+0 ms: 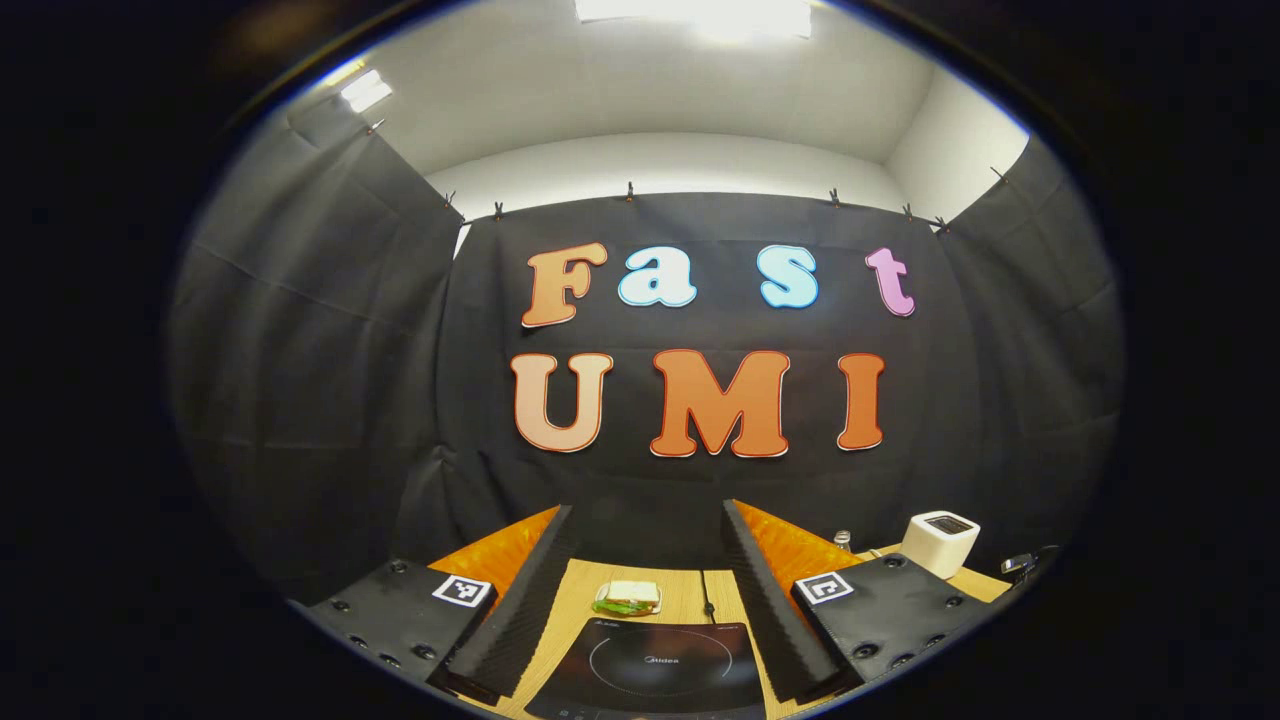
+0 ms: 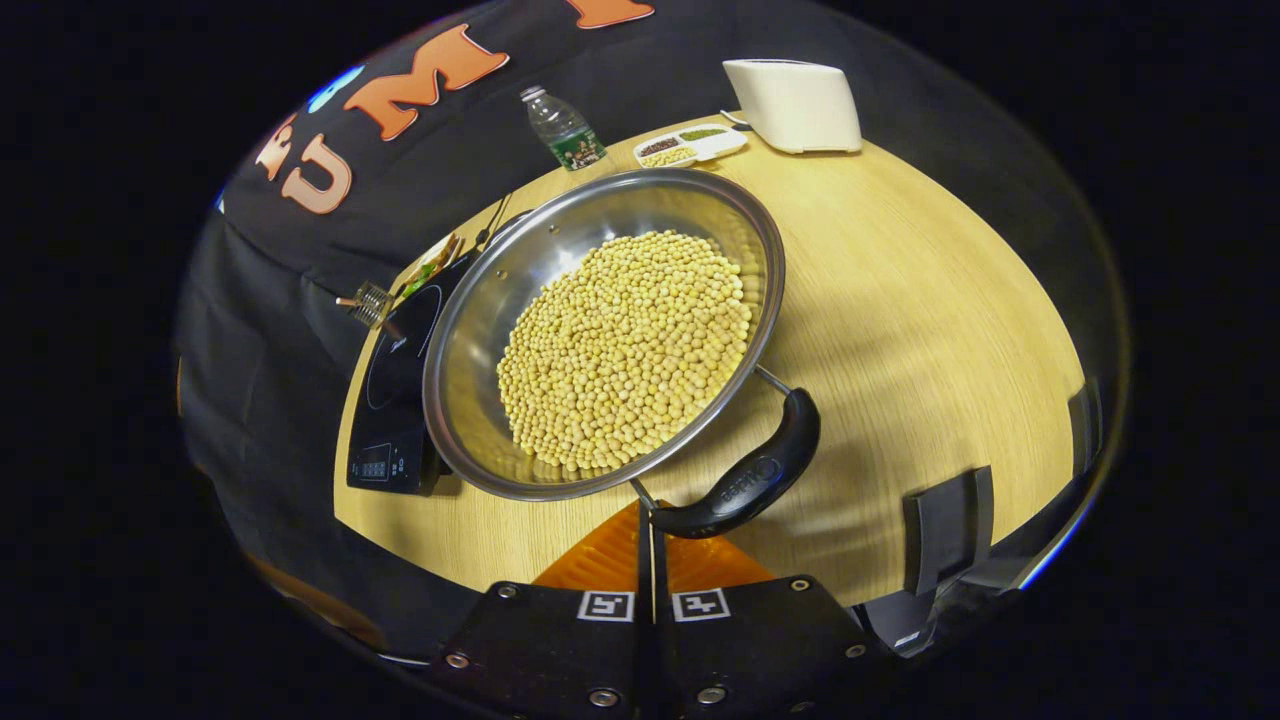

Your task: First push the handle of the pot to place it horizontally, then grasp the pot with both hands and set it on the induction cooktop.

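Observation:
A steel pot [image 2: 480, 330] full of yellow beans [image 2: 625, 350] sits on the wooden table [image 2: 900, 330]. Its left rim lies over the edge of the black induction cooktop [image 2: 395, 390]. The pot's black handle [image 2: 745, 480] lies at an angle at its near right side. My right gripper [image 2: 650, 515] is shut, and its tips touch the handle's near end and the wire bracket there. In the left gripper view, my left gripper [image 1: 646, 506] is open wide and holds nothing. It is raised and points at the booth wall, with the induction cooktop [image 1: 655, 665] below it.
A water bottle [image 2: 563, 128], a divided tray of beans [image 2: 690, 145] and a white appliance [image 2: 795, 103] stand at the table's far side. A plate with a sandwich [image 1: 627, 598] lies behind the cooktop. A black bracket [image 2: 945, 530] sits at the near right table edge.

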The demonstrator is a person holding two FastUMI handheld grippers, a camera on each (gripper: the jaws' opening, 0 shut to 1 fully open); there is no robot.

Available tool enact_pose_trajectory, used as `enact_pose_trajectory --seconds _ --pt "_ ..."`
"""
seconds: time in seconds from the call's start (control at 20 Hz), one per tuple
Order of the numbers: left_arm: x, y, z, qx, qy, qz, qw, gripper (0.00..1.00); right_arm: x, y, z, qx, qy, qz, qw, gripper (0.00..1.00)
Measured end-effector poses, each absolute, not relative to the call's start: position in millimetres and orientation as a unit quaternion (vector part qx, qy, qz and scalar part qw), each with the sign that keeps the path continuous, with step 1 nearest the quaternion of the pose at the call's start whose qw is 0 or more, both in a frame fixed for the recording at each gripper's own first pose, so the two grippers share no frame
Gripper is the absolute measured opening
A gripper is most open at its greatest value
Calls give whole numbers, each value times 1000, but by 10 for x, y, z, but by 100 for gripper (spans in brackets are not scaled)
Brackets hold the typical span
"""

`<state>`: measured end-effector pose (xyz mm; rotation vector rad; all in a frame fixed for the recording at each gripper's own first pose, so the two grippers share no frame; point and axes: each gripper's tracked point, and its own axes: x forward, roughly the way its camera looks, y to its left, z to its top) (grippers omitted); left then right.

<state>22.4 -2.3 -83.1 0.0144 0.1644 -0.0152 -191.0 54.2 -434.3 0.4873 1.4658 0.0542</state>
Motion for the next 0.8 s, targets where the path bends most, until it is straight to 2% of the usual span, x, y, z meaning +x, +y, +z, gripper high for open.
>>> enact_pose_trajectory --seconds 0.25,0.4,0.8 --pt "223 -35 -860 6 87 -12 996 97 -1736 306 -4343 221 655 -4 722 0" --pt "235 70 -759 18 73 -1 997 95 -1651 141 -4357 213 653 -17 726 0" --pt "184 66 -564 38 41 -1 998 97 -1435 -81 -4421 208 647 -43 732 0"
